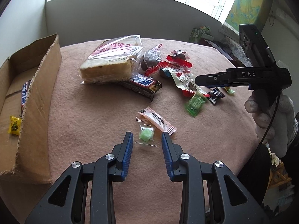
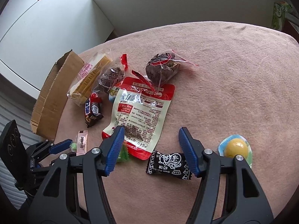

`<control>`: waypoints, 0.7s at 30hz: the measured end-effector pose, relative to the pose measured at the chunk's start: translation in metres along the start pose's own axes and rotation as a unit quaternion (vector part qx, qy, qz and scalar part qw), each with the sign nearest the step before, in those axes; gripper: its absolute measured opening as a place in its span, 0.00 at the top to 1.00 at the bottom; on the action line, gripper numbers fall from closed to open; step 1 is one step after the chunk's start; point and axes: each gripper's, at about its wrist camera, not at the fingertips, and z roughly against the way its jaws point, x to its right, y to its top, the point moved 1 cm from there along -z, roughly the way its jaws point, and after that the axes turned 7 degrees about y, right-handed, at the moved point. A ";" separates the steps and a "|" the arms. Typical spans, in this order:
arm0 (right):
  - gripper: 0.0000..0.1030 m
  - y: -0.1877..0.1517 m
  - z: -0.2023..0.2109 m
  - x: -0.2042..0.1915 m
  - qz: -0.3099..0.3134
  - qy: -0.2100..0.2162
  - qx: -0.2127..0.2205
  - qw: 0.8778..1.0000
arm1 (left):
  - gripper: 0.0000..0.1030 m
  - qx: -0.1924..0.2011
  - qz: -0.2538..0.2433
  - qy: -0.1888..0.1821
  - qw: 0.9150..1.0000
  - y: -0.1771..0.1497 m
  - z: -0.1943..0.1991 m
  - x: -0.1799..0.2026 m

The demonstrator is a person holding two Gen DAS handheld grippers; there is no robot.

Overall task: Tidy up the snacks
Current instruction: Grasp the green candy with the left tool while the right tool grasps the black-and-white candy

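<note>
Snacks lie scattered on the pink-clothed table (image 1: pixel 93 130), with a cardboard box (image 1: pixel 39 100) at its left edge. The box already holds a chocolate bar (image 1: pixel 24 93) and a yellow candy (image 1: pixel 15 125). Largest on the table is the bagged bread (image 1: pixel 110 63), resting partly on a second chocolate bar (image 1: pixel 143 85). Next comes the red-and-white pouch (image 2: pixel 142 115), with two wrapped dark cakes (image 2: pixel 162 67) just beyond it. Smaller pieces lie nearer: a pink sachet (image 1: pixel 158 121), a black plum candy (image 2: pixel 168 165), a yellow jelly cup (image 2: pixel 236 147), a green candy (image 1: pixel 146 135).

The left gripper (image 1: pixel 147 140) stands narrow, its pads either side of the green candy without pressing it. The right gripper (image 2: pixel 151 136) is half open above the black plum candy, holding nothing.
</note>
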 end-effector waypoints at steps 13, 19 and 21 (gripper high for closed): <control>0.38 -0.034 0.014 -0.004 0.025 -0.003 -0.027 0.999 | 0.71 -0.003 -0.006 0.002 1.000 0.001 -0.003 0.000; 0.43 -0.044 0.008 -0.021 0.080 -0.069 -0.026 0.994 | 0.71 -0.002 -0.005 0.015 1.000 0.003 -0.007 0.002; 0.49 -0.046 0.005 -0.027 0.103 -0.101 -0.027 0.989 | 0.74 0.000 -0.013 0.028 1.000 0.004 -0.008 0.005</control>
